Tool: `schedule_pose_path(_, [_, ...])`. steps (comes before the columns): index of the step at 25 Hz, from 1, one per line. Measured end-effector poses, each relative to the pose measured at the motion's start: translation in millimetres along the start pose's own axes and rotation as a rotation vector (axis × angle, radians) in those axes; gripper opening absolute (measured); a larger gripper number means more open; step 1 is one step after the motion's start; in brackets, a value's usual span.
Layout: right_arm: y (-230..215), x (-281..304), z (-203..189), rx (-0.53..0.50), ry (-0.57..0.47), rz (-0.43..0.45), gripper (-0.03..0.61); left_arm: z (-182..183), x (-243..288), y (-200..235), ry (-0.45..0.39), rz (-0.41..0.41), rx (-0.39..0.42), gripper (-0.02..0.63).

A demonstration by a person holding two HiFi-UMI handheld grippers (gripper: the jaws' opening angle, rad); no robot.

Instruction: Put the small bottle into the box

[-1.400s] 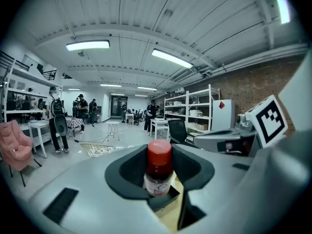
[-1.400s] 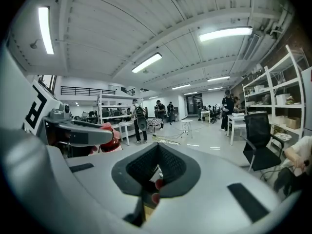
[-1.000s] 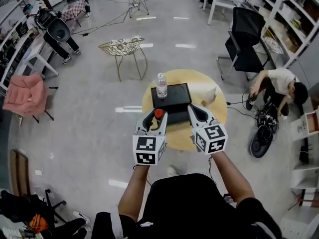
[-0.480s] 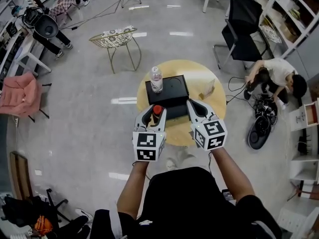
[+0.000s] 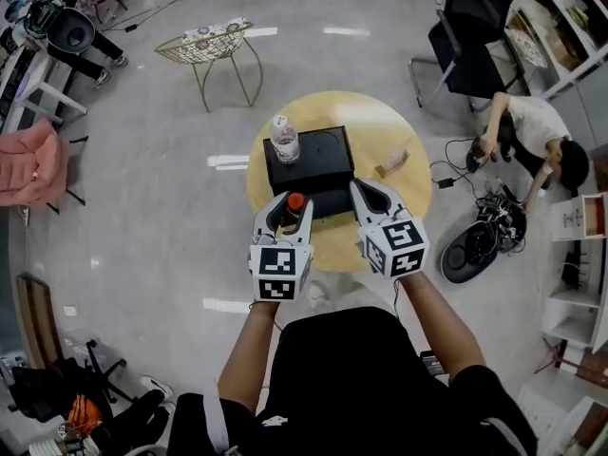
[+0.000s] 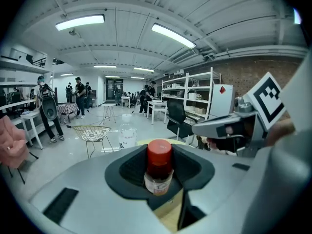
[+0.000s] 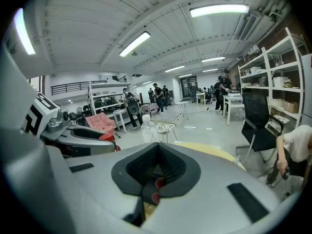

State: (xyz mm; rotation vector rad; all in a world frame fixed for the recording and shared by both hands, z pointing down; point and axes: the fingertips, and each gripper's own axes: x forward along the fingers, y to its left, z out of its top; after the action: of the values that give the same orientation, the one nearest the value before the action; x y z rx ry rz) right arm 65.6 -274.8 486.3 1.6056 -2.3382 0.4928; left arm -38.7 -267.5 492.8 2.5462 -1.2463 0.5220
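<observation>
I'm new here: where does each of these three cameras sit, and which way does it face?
Head view: on the person's head, facing steeply down at the round table; both forearms show.
Left gripper view: rides the left hand-held gripper, looking along jaws gripping the small bottle.
Right gripper view: rides the right hand-held gripper, looking along its shut jaws.
All share the water bottle.

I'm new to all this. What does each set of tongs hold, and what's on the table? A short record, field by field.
Left tongs: closed on the small bottle, red cap up
Right tongs: shut, nothing between them
Box: black, on the round yellow table; small bottle not yet inside
On the box: clear water bottle, upright, near its far left corner
</observation>
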Motion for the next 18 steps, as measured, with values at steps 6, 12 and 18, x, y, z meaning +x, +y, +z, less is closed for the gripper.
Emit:
schedule_pose_path(6, [-21.1,19.8,-21.5,0.017,0.072,0.025,-0.002,-25.2,34.6,-3.5,0.076,0.006,-0.023,0.152])
schedule_pose_path(12, [-45.7,41.2,-50.2,0.037,0.150,0.037,-0.002,-49.7,73.5,-3.3,0.143,0.001,-0.039,0.152])
schedule_pose_path(18, [-64.7,63.6,-78.1,0.055,0.220,0.054,-0.002,-75.5,111.6,4.7,0.198,0.016,-0.072,0.152])
